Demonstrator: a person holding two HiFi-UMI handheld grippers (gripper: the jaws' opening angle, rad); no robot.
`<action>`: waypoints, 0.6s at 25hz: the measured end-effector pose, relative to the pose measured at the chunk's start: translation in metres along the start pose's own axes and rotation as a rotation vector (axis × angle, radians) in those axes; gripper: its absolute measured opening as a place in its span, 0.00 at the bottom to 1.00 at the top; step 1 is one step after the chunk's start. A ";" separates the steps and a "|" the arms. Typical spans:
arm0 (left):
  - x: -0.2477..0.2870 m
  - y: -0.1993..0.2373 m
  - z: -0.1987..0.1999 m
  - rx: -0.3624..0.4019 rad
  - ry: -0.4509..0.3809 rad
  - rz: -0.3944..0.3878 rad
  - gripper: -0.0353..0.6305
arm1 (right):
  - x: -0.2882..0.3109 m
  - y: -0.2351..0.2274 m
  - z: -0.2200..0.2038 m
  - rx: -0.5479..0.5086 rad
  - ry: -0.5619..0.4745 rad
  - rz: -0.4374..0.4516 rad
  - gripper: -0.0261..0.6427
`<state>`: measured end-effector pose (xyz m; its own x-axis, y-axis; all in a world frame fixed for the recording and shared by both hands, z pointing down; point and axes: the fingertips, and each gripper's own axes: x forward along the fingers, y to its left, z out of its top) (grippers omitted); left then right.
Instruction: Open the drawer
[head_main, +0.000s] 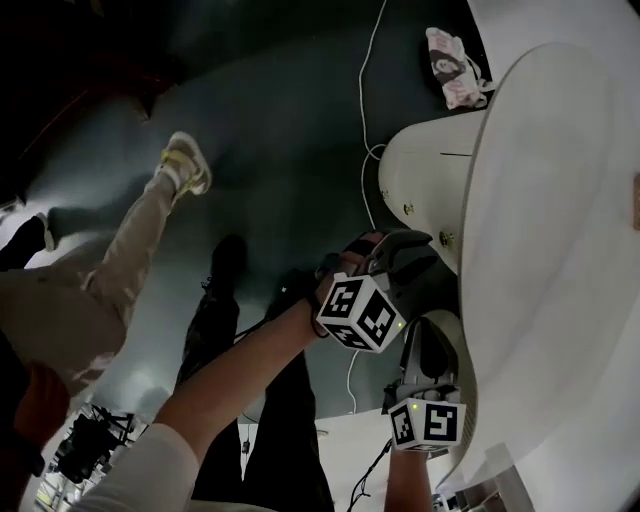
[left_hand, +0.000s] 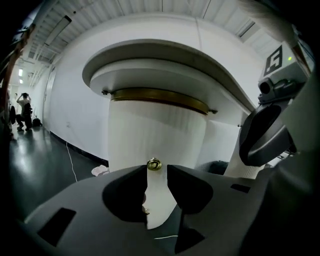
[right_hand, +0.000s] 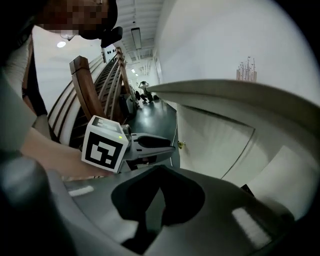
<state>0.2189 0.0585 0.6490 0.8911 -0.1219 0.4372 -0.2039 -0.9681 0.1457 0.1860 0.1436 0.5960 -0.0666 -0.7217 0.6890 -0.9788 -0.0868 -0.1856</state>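
Observation:
A white round cabinet (head_main: 430, 170) has curved drawer fronts (left_hand: 155, 135) with small brass knobs (head_main: 408, 210). My left gripper (head_main: 400, 248) points at the drawers, just short of them. Its jaws stand open, and one brass knob (left_hand: 154, 164) shows right past their tips, in line with the gap; nothing is between them. A second knob (left_hand: 145, 211) sits lower down. My right gripper (head_main: 425, 352) hangs lower, beside the cabinet's edge, with its jaws shut (right_hand: 160, 172) on nothing. From there the left gripper (right_hand: 170, 141) and a knob (right_hand: 181, 144) are seen sideways.
The white tabletop (head_main: 560, 250) overhangs the drawers at the right. On the dark floor lie a white cable (head_main: 366, 100) and a patterned pouch (head_main: 455, 68). Someone's leg and shoe (head_main: 185, 165) are at the left. Wooden rails (right_hand: 85, 75) rise behind my arm.

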 end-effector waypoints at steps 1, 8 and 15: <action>0.005 -0.001 -0.001 0.003 -0.002 -0.004 0.25 | 0.003 -0.004 -0.002 -0.003 -0.001 -0.009 0.06; 0.028 0.001 -0.007 0.008 -0.016 -0.010 0.26 | 0.012 -0.017 -0.013 -0.019 -0.017 -0.074 0.06; 0.034 0.005 -0.005 0.040 -0.049 0.012 0.22 | 0.014 -0.007 -0.024 -0.008 -0.014 -0.058 0.06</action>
<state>0.2462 0.0507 0.6689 0.9077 -0.1427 0.3947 -0.1987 -0.9744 0.1047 0.1869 0.1503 0.6238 -0.0073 -0.7255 0.6882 -0.9825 -0.1229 -0.1400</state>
